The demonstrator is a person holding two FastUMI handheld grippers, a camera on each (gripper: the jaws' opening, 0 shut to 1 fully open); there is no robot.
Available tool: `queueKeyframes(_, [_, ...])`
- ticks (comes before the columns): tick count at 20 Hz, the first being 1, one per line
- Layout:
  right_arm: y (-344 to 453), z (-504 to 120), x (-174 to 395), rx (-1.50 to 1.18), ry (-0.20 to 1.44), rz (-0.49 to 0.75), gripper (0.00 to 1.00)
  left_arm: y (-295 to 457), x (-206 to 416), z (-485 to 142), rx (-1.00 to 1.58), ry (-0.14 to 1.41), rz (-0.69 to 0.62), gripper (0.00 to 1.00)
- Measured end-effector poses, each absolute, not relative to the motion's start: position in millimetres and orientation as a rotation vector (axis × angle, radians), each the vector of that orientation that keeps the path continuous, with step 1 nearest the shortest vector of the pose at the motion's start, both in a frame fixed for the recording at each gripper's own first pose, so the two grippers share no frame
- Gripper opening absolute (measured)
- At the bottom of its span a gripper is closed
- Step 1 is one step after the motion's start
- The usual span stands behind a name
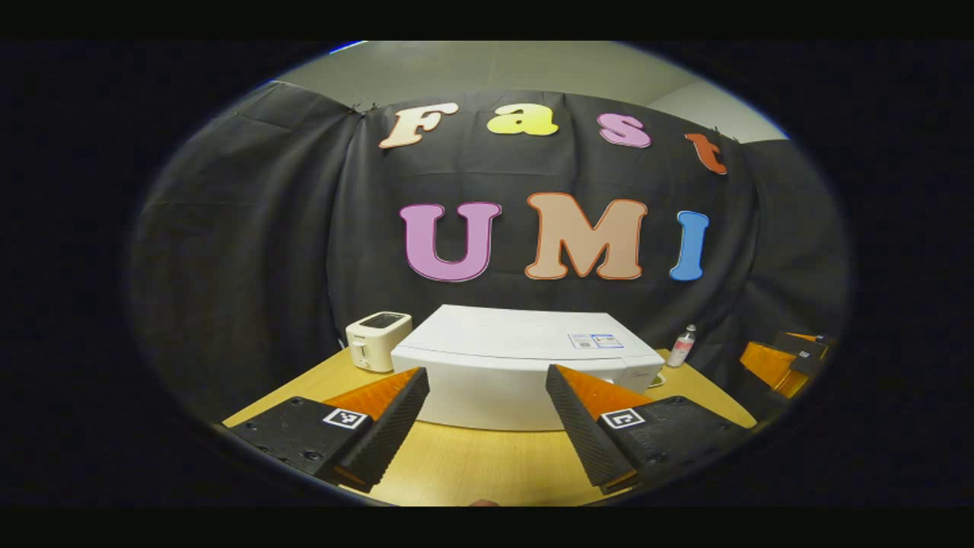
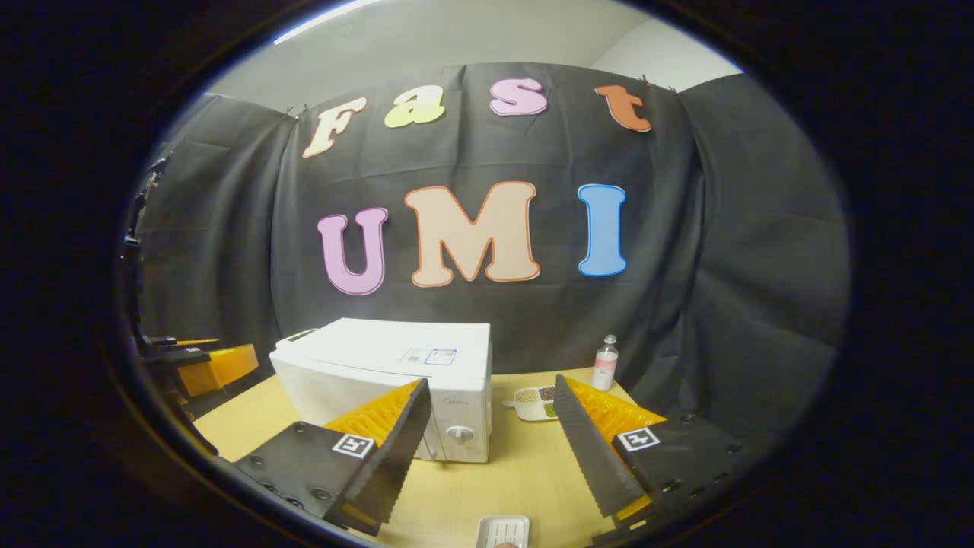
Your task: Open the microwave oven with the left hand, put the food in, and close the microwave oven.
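Nearest item: small white ribbed plastic tray (image 2: 502, 530), at the lower edge of the right gripper view, lying flat on the surface just ahead of the right gripper (image 2: 491, 430). Contents cannot be told.

Right gripper: jaws spread wide, holding nothing, pointed at the microwave's control end.

Left gripper (image 1: 487, 411): jaws likewise wide apart and empty, pointed at the microwave's front, near it but not touching.

White box-shaped microwave oven (image 1: 525, 365): door shut, standing mid-surface toward the back wall. Judged heavy, rigid and stable; unlikely to slide under a gentle pull. Casing smooth, probably slick. A round knob (image 2: 459, 433) sits on the control panel at its right end. Best hold for opening: likely the door's edge beside that panel, though no handle can be made out clearly.

Food: shallow white divided tray of mixed grains and greens (image 2: 535, 402), on the surface just right of the microwave. Judged light, loose-filled, easily spilled; grip by the rim and keep level.

Other items: cream two-slot toaster (image 1: 377, 341), beside the microwave's left rear corner; small clear bottle with pink label (image 2: 606, 363), behind the food tray.

Surface: pale wood-grain tabletop (image 2: 525, 472), smooth, with free room in front of the microwave for the door to swing.

Room: black draped cloth wall (image 2: 723, 228) on three sides; pale ceiling above.
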State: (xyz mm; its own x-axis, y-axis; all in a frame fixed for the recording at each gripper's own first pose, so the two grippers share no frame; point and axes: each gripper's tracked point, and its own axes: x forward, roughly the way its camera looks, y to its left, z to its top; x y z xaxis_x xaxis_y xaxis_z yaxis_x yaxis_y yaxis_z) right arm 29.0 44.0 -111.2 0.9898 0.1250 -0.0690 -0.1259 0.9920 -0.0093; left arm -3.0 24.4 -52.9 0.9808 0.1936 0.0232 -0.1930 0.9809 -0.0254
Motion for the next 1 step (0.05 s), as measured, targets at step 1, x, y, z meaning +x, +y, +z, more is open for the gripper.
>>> queueKeyframes(1, [43.8, -111.6, 29.6, -0.012, 0.069, 0.116, 0.91, 26.8, -1.7, -54.8, -0.024, -0.017, 0.194, 0.96])
